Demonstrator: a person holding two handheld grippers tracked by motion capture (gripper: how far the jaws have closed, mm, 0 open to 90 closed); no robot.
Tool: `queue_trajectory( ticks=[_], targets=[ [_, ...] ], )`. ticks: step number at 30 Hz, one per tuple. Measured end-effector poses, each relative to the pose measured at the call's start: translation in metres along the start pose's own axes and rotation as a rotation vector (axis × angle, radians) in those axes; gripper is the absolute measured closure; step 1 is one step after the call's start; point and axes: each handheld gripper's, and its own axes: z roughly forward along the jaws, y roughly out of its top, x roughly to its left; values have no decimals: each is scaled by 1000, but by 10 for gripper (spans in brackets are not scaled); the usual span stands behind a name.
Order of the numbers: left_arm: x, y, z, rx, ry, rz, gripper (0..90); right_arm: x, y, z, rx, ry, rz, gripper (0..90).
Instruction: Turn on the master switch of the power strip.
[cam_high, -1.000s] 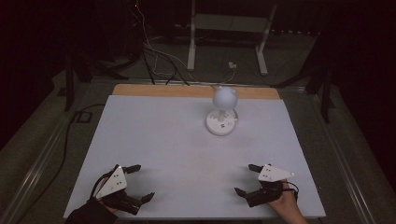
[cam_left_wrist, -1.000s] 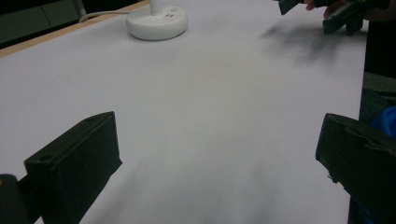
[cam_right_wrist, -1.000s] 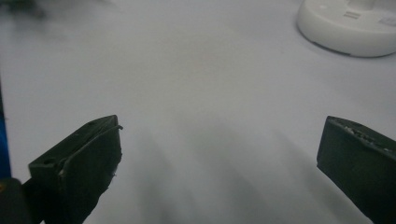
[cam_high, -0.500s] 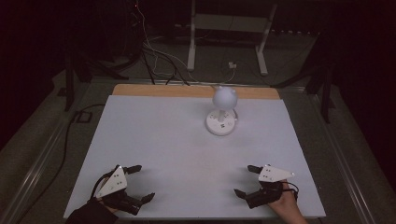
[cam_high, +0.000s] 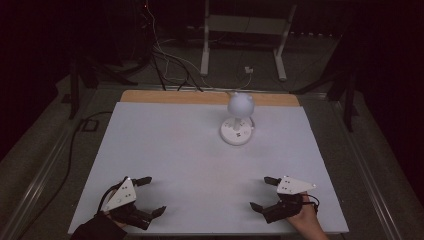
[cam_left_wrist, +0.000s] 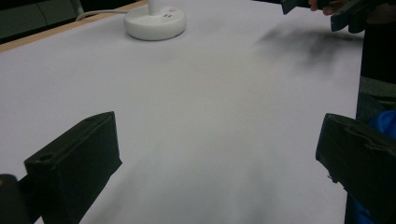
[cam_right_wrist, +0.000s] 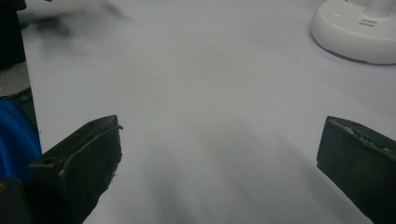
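The room around the worktop (cam_high: 165, 150) was dark, with cables and a metal stand on the floor behind it, and the white surface was bare apart from one thing: a small white lamp (cam_high: 239, 120) with a round base and a globe-shaped head, standing upright toward the far edge, a little right of centre. The left gripper (cam_high: 150, 196) rested low at the near left corner with its jaws spread wide and nothing between them; the right gripper (cam_high: 264, 193) sat at the near right, likewise wide open and empty. Both were well apart from the lamp, whose base showed far off in the left gripper view (cam_left_wrist: 155, 21) and nearer in the right gripper view (cam_right_wrist: 355, 32). By my reading the work had not begun: the lamp stood untouched, and the reach toward it was all still to do. No containers were on the worktop.
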Motion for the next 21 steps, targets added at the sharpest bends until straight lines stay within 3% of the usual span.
queue_trajectory(
  ticks=[11, 21],
  targets=[
    [1, 0, 0, -8, -4, -10, 2, 3, 5, 3, 3, 20, 3, 0],
    [1, 0, 1, -6, -3, -8, 2, 2, 18, 5, -30, 33, 2, 0]
  ],
)
